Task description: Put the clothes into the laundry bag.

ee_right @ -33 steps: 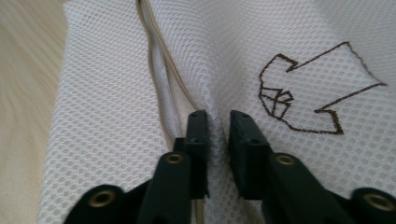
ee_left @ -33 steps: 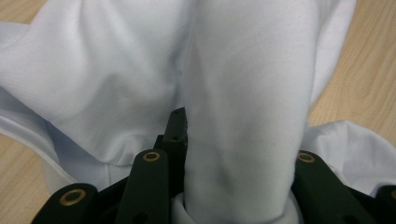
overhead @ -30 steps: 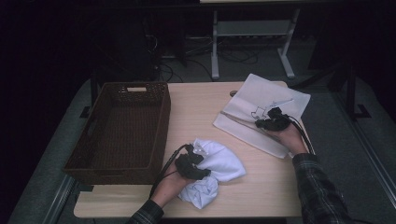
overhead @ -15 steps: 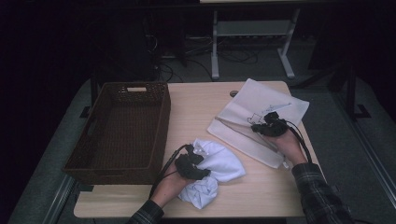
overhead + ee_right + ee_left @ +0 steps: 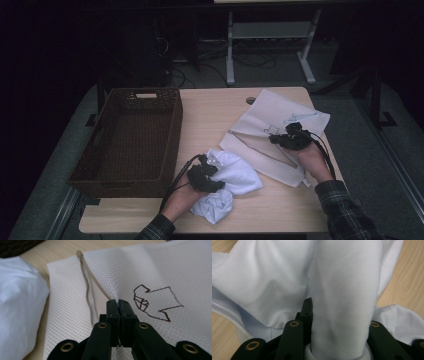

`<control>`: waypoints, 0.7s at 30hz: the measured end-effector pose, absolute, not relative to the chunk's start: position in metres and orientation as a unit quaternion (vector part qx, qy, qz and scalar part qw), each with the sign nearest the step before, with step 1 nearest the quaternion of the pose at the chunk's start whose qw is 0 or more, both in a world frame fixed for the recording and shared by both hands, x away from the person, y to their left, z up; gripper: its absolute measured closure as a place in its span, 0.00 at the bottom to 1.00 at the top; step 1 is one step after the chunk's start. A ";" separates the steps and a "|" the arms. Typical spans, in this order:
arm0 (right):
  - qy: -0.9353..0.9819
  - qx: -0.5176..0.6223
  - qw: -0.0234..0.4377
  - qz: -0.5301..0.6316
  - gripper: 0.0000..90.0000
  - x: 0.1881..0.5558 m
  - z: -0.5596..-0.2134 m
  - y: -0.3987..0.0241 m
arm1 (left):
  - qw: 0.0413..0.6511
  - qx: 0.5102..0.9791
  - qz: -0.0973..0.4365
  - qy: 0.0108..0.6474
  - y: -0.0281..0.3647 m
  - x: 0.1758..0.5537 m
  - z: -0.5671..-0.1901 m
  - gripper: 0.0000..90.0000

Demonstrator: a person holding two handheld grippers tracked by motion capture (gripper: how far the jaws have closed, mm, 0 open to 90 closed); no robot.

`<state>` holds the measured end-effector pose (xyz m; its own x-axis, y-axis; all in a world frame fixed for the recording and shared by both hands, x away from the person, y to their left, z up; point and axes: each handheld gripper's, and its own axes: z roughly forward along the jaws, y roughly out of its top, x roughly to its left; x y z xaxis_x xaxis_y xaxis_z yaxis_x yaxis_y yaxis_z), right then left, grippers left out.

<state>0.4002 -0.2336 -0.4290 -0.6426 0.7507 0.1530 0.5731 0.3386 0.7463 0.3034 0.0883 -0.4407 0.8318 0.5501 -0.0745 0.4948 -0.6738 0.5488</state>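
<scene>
A crumpled white cloth [image 5: 235, 175] lies near the table's front edge. My left gripper [image 5: 204, 174] rests on its left side, jaws shut on a thick fold of the cloth [image 5: 342, 285], which hides the right jaw of the left gripper [image 5: 337, 315]. On the right lies a white mesh bag [image 5: 272, 115] with a brown stitched drawing [image 5: 155, 302] and a zipper [image 5: 88, 295]. My right gripper [image 5: 287, 137] sits over it. The right gripper [image 5: 117, 303] is shut on a pinch of the mesh bag's [image 5: 155, 270] top layer, raised off the layer below.
A dark wicker basket [image 5: 120, 186] stands on the table's left half, nothing visible inside it. Bare wood tabletop [image 5: 215, 115] lies between the basket and the bag. The white cloth [image 5: 20, 302] lies just left of the bag. Desk legs and cables stand beyond the table.
My right gripper has moved left and up with the pinched mesh, lifting the bag's top layer. The left gripper and the white cloth have stayed put.
</scene>
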 end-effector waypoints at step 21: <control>0.811 0.381 0.108 0.431 0.97 0.383 -0.412 -0.228 | 0.312 0.909 0.044 0.274 0.099 0.301 -0.416 0.75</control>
